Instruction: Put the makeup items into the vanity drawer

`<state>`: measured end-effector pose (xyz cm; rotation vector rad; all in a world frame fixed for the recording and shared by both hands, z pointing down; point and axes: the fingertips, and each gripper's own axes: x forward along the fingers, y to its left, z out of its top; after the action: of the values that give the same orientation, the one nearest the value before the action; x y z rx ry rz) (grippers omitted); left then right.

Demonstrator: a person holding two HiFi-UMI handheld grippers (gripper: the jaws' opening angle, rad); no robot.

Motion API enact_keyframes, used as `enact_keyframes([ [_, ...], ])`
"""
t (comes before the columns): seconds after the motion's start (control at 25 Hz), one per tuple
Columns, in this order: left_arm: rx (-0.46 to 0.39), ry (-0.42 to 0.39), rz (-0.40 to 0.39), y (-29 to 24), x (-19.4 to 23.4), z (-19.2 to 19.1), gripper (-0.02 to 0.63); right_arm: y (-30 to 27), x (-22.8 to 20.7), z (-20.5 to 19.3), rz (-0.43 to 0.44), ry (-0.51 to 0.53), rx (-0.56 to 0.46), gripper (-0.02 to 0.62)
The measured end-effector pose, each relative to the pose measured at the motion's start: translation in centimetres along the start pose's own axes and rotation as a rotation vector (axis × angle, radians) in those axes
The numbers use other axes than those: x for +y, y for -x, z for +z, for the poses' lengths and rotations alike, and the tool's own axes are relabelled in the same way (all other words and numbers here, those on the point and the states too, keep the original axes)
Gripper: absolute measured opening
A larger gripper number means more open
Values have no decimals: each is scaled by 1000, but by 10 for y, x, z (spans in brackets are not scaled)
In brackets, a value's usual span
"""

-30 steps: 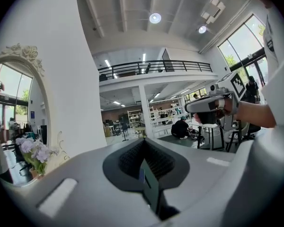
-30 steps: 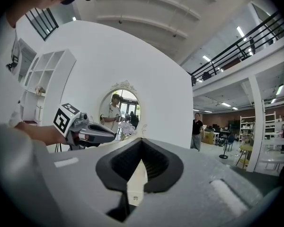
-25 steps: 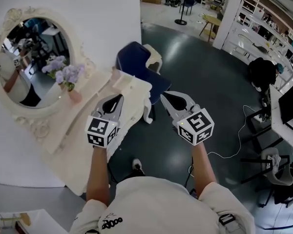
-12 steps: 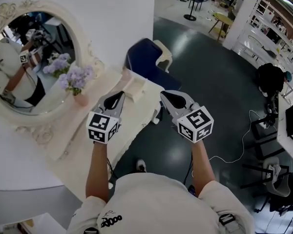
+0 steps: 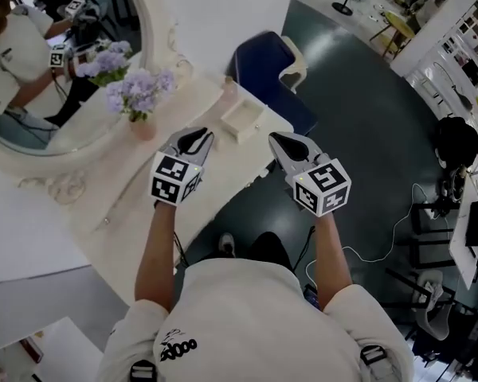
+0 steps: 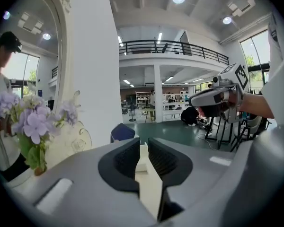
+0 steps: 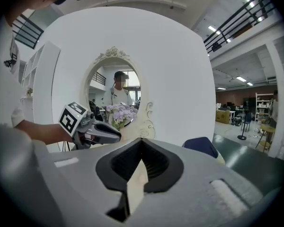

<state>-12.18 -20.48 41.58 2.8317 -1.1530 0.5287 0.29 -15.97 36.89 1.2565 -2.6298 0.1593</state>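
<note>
While held above the cream counter, opening at the jaws w/ nothing btw them: L gripper, pads apart by a narrow slot in its own view, only bare counter top and a small white tray seen through the gap. Touching nothing. Marker cube toward the person, tips pointing at the tray.

R gripper: closed, jaws meeting at the tips, empty, just a cream strip of counter visible below the tips. Level w/ L gripper, near it but apart, above the counter's front edge by its far corner.

On the counter: tray just beyond both grippers, contents too small to tell. Pink vase w/ purple flowers left of L gripper, against the oval mirror w/ ornate cream frame. Person's reflection in the glass.

Vanity drawer: can't pick it out on the counter front from any view. Makeup items: can't identify any.

Past the counter's far end: blue chair on dark floor.
</note>
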Motion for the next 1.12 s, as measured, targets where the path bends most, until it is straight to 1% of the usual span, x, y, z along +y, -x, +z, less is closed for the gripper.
enact_keyframes([
  [0.08,42,27,-1,-10,6,-21,86,-16,-1,-9,25,-14,11,3],
  [0.28,149,102,1,-42,12,-77,141,-49,-10,-43,62,21,104,3],
  [0.48,239,180,-4,-78,20,-126,192,-75,-30,-68,86,-2,151,3],
  [0.64,295,237,2,-105,22,-157,210,-87,-47,-85,103,-10,192,5],
  [0.76,345,263,2,-123,23,-175,212,-97,-63,-92,112,-23,206,5],
  [0.84,383,270,9,-132,23,-186,210,-103,-70,-95,126,-25,218,5],
  [1.0,470,214,60,-149,23,-210,193,-111,-86,-97,148,-20,232,4],
  [1.12,506,204,71,-156,22,-221,190,-119,-97,-99,158,-17,241,4],
])
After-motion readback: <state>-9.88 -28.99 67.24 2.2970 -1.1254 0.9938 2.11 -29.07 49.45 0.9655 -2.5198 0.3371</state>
